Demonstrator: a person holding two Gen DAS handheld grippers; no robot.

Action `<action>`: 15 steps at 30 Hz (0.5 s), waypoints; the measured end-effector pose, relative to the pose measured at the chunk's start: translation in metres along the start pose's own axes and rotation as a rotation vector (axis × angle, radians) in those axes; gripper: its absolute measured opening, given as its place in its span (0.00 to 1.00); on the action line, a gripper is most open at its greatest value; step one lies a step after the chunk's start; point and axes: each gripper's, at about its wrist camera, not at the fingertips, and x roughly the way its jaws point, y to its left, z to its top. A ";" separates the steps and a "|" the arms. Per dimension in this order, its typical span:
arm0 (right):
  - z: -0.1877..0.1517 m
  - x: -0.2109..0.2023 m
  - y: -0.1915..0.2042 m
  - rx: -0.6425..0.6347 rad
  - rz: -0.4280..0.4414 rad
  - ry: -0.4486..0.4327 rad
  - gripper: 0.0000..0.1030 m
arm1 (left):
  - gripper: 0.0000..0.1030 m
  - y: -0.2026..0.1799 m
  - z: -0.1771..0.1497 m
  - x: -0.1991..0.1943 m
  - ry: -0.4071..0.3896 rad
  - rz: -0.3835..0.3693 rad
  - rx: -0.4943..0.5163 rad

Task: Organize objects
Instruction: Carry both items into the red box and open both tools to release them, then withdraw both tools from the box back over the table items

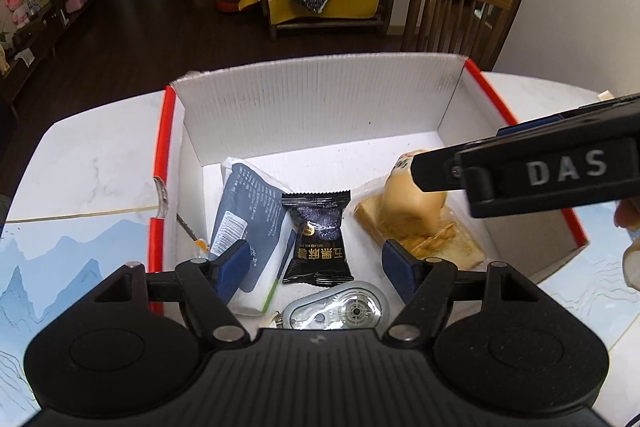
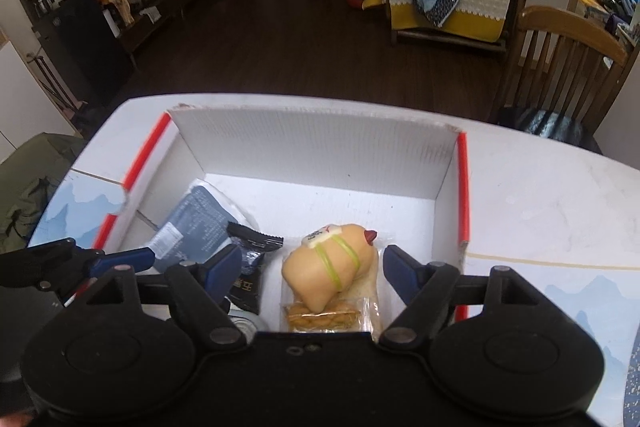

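Both tongs, the left tongs (image 1: 316,265) and right tongs (image 2: 312,273), are pointing steeply down over the white box (image 1: 320,99) sitting on the counter (image 1: 92,163), jaws standing apart and gripping nothing. Inside the box, the grey-blue packet (image 1: 244,211), the black sachet (image 1: 318,239) and the peach toy (image 2: 328,265) are lying loose, the toy resting on a wrapped cracker pack (image 2: 332,317). A clear tape dispenser (image 1: 340,309) is lying partly cut off behind the left tongs' body.
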 end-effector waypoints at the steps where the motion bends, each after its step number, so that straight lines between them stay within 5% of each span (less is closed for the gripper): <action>1: 0.000 -0.005 0.001 -0.003 0.002 -0.007 0.75 | 0.70 0.000 0.000 -0.004 -0.007 -0.003 -0.001; 15: -0.030 -0.078 0.017 -0.045 0.055 -0.110 0.76 | 0.70 0.001 -0.019 -0.060 -0.087 -0.080 -0.022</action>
